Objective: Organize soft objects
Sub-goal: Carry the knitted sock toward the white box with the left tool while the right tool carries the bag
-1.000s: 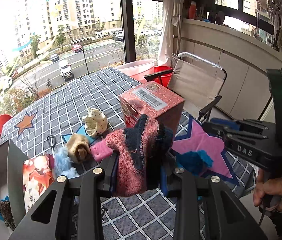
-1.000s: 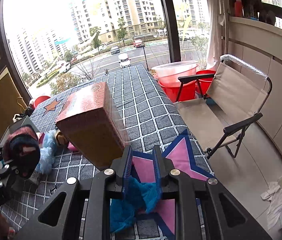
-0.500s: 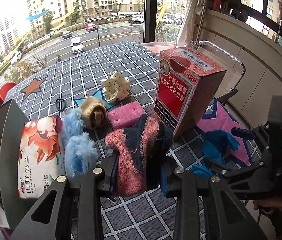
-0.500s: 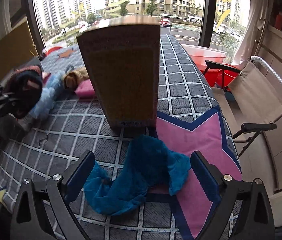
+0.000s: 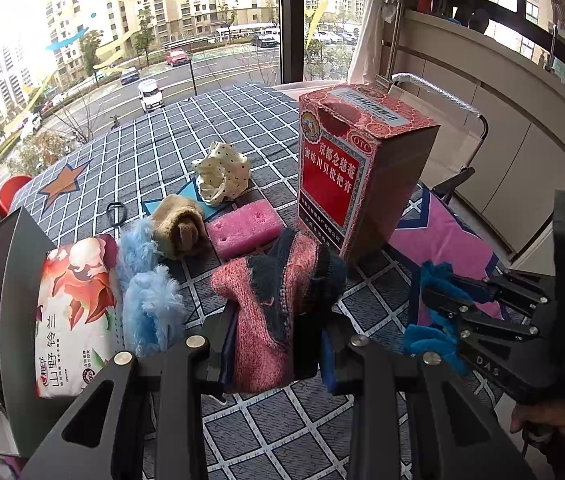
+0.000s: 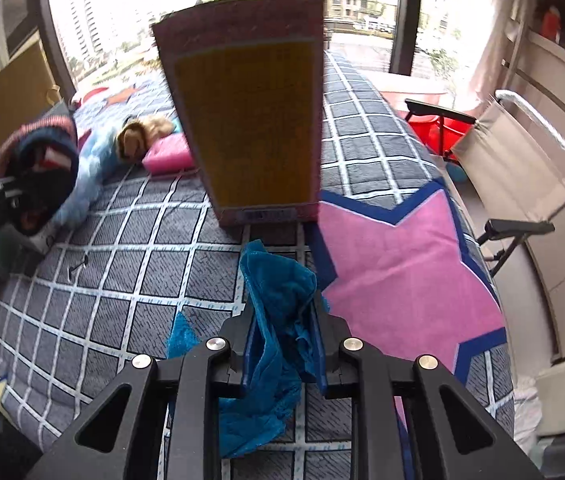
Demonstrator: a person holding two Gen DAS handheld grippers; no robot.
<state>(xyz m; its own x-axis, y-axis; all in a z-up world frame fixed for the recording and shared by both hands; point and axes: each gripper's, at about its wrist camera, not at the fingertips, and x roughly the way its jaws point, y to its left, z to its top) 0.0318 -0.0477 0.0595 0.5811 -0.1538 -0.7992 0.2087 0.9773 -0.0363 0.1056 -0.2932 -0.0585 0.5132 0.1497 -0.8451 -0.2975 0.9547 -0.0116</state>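
The checked tablecloth [image 5: 218,128] fills both views, with the red carton [image 5: 362,168] standing upright on it, ahead and to the right of the left gripper [image 5: 278,344] and straight ahead of the right gripper [image 6: 284,344]. Only the left wrist view shows the carton's red printed face and barcode; the right wrist view shows its yellow back panel. Only the right view shows the folding chair [image 6: 522,160] off to that gripper's right. The tissue pack [image 5: 74,320], to the left of the left gripper, appears clearly only in the left view, as does the spotted cream cloth [image 5: 222,172] further ahead. The blue fluffy piece [image 5: 150,300], tan roll [image 5: 178,228] and pink sponge [image 5: 244,230] lie between, ahead-left.

The left gripper is clamped on the pink-and-navy knit sock [image 5: 278,304], held above the cloth. The right gripper is closed on the teal cloth [image 6: 278,320] — half a second ago its fingers stood wide apart around that cloth lying on the table. Whether the cloth's lower end touches the table is hard to tell.
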